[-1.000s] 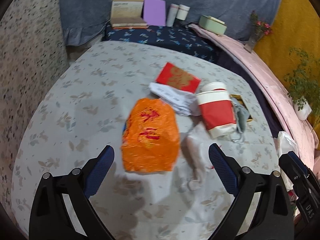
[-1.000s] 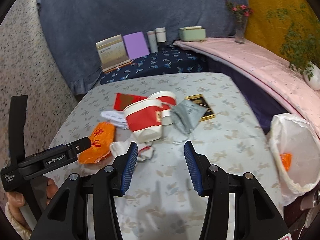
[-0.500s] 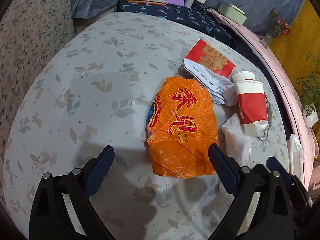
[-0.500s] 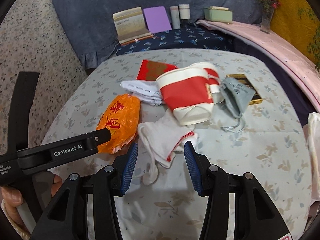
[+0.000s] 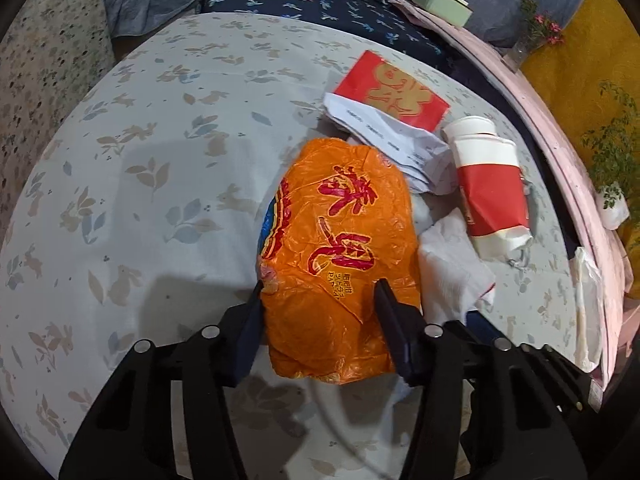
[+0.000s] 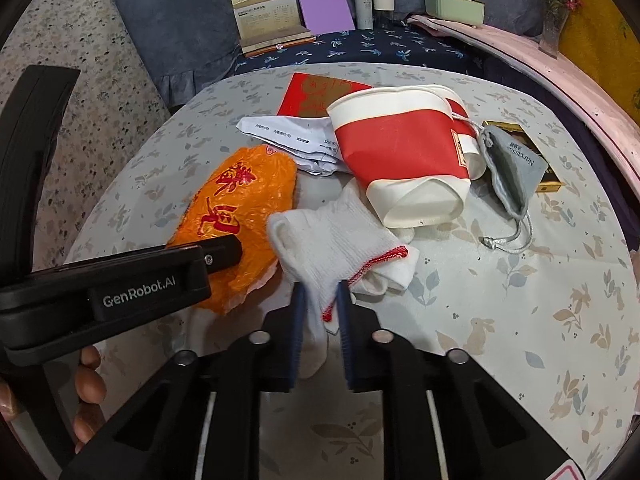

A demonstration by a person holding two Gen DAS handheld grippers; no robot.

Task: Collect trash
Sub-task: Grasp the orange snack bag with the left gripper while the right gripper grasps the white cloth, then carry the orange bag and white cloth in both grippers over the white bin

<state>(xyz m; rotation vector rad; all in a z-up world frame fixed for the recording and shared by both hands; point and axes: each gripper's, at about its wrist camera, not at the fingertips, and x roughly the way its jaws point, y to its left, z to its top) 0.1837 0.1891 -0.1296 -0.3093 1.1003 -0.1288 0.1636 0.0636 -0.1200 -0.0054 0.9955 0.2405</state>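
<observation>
Left gripper (image 5: 320,300) pinches orange bag (image 5: 340,248) at frame centre. Right gripper (image 6: 320,300) pinches white glove (image 6: 332,240), lower centre, beside paper cup (image 6: 400,156).

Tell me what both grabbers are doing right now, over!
Left gripper shut on orange bag. Right gripper shut on white glove. Both on table. Crushed paper cup lies against glove.
</observation>
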